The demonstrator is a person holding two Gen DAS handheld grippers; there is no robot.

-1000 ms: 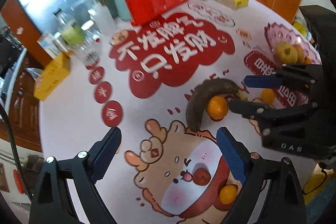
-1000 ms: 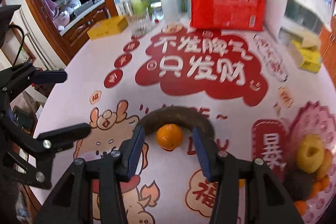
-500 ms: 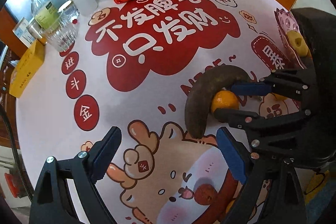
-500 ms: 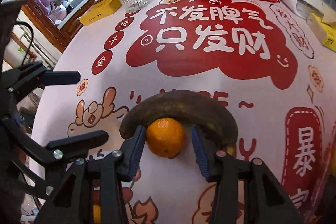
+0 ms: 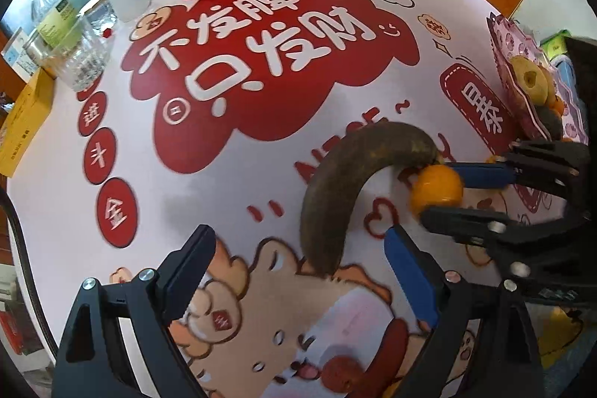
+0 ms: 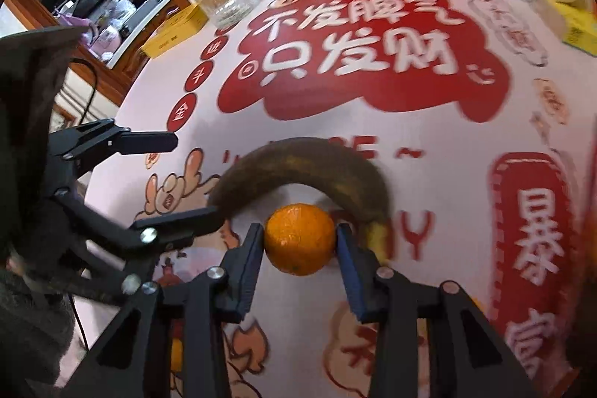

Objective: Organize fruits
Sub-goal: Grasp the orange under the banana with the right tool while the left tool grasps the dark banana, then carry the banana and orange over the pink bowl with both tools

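Our right claw [image 6: 300, 239] has its blue pads [image 6: 250, 250] pressed on both sides of the orange [image 6: 299, 239], gripping it just inside the curve of the dark banana [image 6: 302, 166], near its stem end. Our left claw [image 5: 298, 280] is spread wide and holds nothing, its jaws pointed at the banana's other end. Both fruits sit mid-table on the printed cloth [image 5: 231, 69]. At the right edge, the pink tray [image 5: 513, 92] already holds a yellow apple [image 5: 529, 82] and a few other pieces we cannot count. We judge the job partly done: one orange in hand and one banana left to move; another orange [image 6: 176, 355] may lie nearer us.
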